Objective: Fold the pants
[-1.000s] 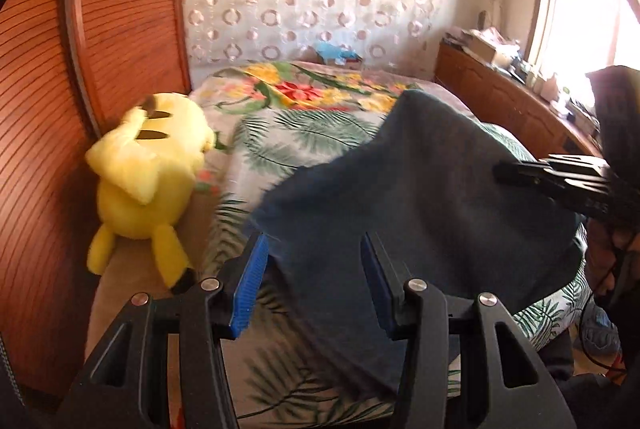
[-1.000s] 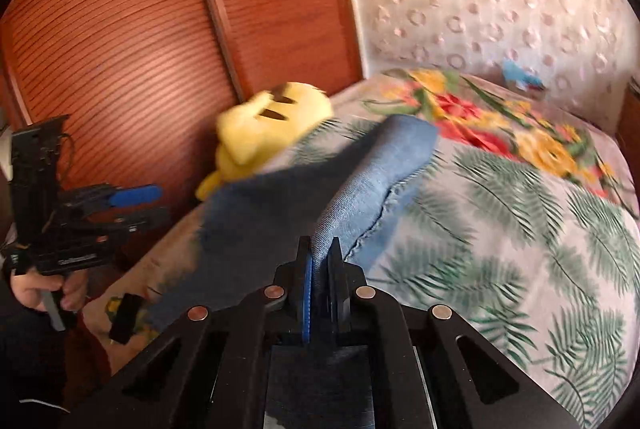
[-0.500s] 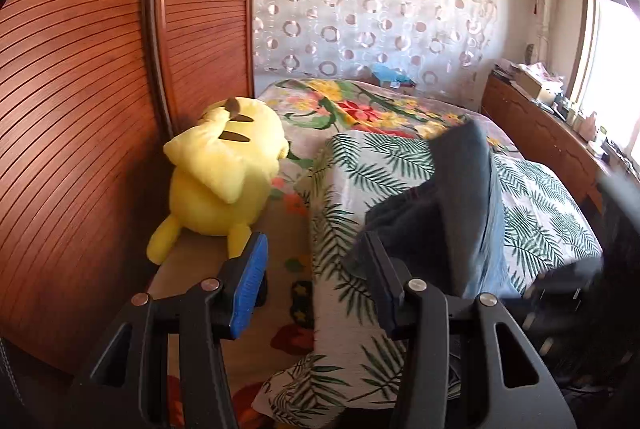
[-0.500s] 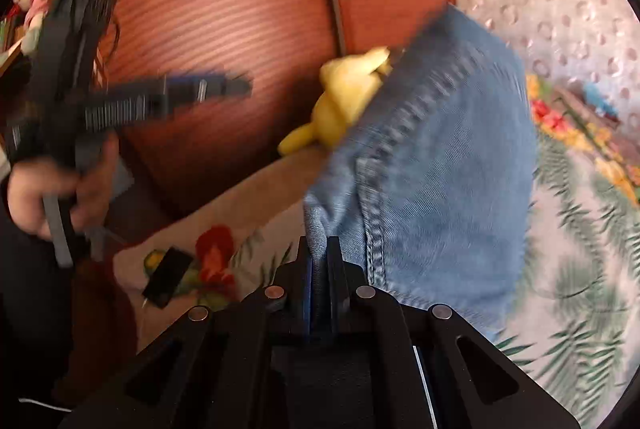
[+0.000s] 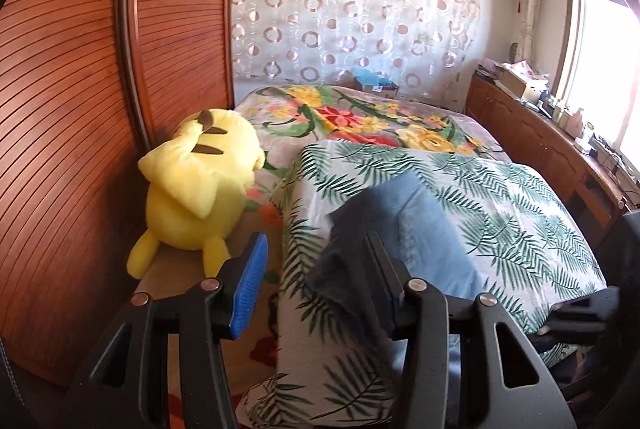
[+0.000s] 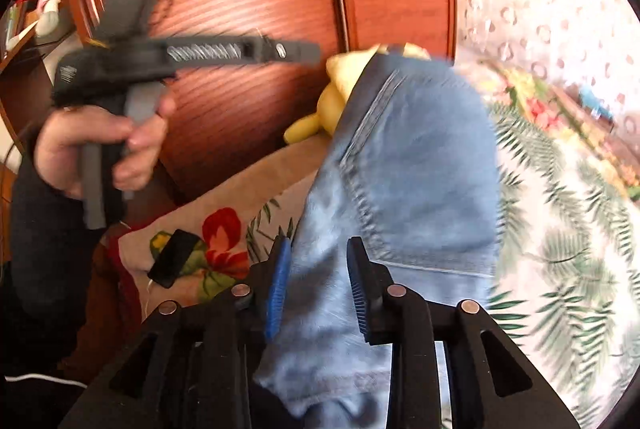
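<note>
Both tongs [image 5: 316,261] [image 6: 318,269] partly hide blurred pants [image 6: 416,165].

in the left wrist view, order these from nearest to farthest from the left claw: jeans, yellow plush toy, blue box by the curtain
1. Jeans: just ahead of the left claw, behind its right finger.
2. Yellow plush toy: farther, left, against the wooden doors.
3. Blue box: far end of the bed.
</note>
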A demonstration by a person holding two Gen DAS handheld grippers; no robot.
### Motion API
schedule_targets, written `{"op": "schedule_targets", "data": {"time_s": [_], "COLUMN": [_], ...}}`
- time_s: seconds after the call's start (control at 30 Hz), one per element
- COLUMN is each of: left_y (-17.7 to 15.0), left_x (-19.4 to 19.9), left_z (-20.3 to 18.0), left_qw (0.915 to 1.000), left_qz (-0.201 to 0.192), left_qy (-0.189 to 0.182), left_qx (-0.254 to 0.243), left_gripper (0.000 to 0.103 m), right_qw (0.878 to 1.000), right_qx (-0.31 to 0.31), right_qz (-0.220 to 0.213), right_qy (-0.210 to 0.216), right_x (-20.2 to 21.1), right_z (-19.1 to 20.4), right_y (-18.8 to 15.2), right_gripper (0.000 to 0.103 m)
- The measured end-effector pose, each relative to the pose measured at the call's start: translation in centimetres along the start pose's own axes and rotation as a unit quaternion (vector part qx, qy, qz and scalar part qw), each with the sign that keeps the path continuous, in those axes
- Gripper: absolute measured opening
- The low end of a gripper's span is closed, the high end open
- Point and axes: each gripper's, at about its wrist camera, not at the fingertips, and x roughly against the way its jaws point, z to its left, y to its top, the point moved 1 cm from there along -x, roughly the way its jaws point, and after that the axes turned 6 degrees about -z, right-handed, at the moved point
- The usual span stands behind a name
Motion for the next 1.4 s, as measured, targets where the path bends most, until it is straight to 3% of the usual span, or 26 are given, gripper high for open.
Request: {"op": "schedule_targets", "data": {"time_s": [0.1, 0.23, 0.37, 0.57, 0.7, 0.77, 0.83, 1.0, 1.03, 1.07, 1.1, 1.2, 1.27, 1.4], "left_y": [0.2, 0.0, -1.3, -3.8, -4.8, -4.9, -5.1, -5.5, -5.5, -5.6, -5.5, -5.6, -5.5, -4.6], "left_x": [-0.5, -2.6, -6.0, -10.1, -11.3, -11.6, -11.9, -12.2, -12.2, -12.3, -12.3, -12.4, -12.3, -11.7], "left_z": [-0.9, -1.6, -1.7, -0.1, 0.2, 0.4, 0.5, 0.5, 0.4, 0.4, 0.3, 0.2, -0.1, -0.3], "left_qw": [1.0000, 0.9998, 0.9991, 0.9954, 0.9944, 0.9943, 0.9940, 0.9936, 0.9934, 0.9933, 0.9933, 0.9920, 0.9916, 0.9919], "left_qz": [0.002, 0.013, 0.042, 0.093, 0.105, 0.105, 0.106, 0.105, 0.106, 0.106, 0.106, 0.107, 0.107, 0.102], "left_qy": [-0.007, -0.016, -0.004, 0.017, 0.007, 0.003, -0.002, -0.018, -0.020, -0.022, -0.024, -0.049, -0.058, -0.060], "left_qx": [-0.007, -0.002, -0.001, 0.008, 0.017, 0.021, 0.027, 0.037, 0.039, 0.040, 0.040, 0.047, 0.043, 0.048], "left_gripper": [0.050, 0.050, 0.050, 0.050, 0.050, 0.050, 0.050, 0.050, 0.049, 0.049, 0.048, 0.030, 0.017, 0.010], "right_qw": [0.999, 0.998, 0.996, 0.996, 0.998, 0.998, 0.997, 0.993, 0.993, 0.992, 0.990, 0.990, 0.989, 0.991], "right_qx": [0.004, -0.001, 0.006, -0.003, -0.026, -0.037, -0.064, -0.098, -0.098, -0.098, -0.102, -0.091, -0.092, -0.062], "right_qz": [-0.019, -0.025, -0.023, 0.002, 0.024, 0.028, 0.041, 0.054, 0.056, 0.058, 0.058, 0.060, 0.058, 0.039], "right_qy": [-0.028, -0.057, -0.081, -0.084, -0.053, -0.041, -0.019, 0.038, 0.046, 0.061, 0.078, 0.090, 0.103, 0.111], "right_x": [2.2, 1.9, -0.8, -6.5, -9.9, -10.9, -12.3, -14.5, -14.6, -14.7, -15.0, -15.4, -15.1, -14.0], "right_z": [-0.5, -2.3, -4.3, -7.5, -9.8, -10.7, -12.0, -13.1, -13.0, -12.8, -13.1, -13.0, -13.1, -12.9], "right_y": [0.0, 0.0, 0.8, 2.8, 2.8, 2.8, 2.4, 2.0, 2.1, 2.1, 2.3, 2.5, 2.9, 5.2], "right_gripper": [0.033, 0.041, 0.050, 0.050, 0.057, 0.069, 0.074, 0.075, 0.072, 0.059, 0.056, 0.045, 0.029, 0.023]}}
